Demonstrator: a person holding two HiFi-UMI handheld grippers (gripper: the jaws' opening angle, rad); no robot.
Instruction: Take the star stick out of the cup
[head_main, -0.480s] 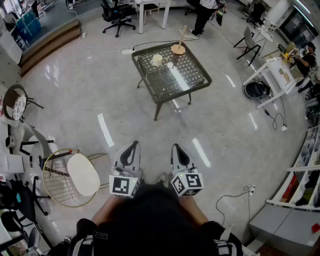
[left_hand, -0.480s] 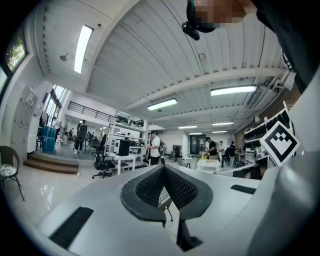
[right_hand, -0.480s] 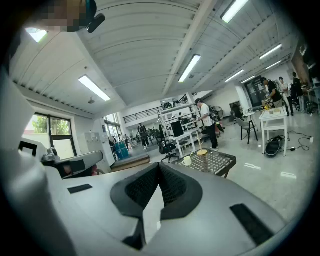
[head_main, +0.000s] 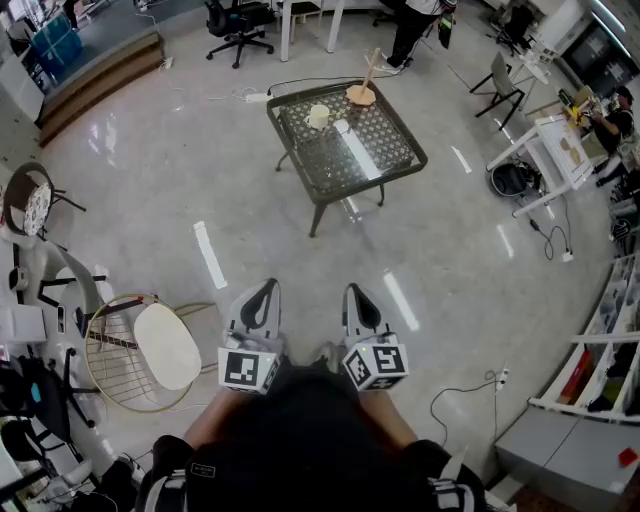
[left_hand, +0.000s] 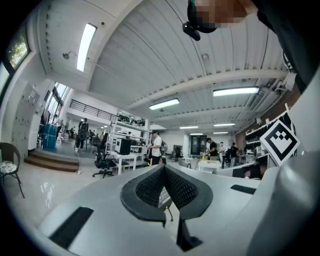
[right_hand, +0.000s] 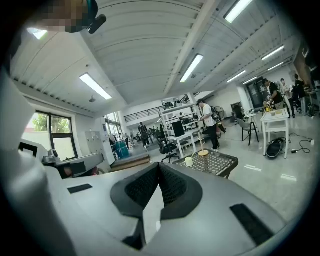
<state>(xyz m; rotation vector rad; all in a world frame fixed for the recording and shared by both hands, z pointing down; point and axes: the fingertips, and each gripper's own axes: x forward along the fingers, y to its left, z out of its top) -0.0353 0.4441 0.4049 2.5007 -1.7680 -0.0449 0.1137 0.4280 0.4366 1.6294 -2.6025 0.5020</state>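
- My left tool (left_hand: 163, 169) and right tool (right_hand: 159, 165) are both clenched on nothing, close to my body.
- The white cup (head_main: 318, 117) stands well away on the mesh tabletop (head_main: 385, 150), near a wooden stand (head_main: 360, 95).
- The star stick is too small to make out in the cup.

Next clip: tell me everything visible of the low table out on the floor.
The low table is square, with a dark metal frame, slim dark legs and a glossy see-through top over a lattice pattern, crossed by a glare streak. It stands level on the shiny floor, corner-on to the camera. A pale cup sits near its far-left edge; a round wooden base with a leaning stick sits at its far corner.
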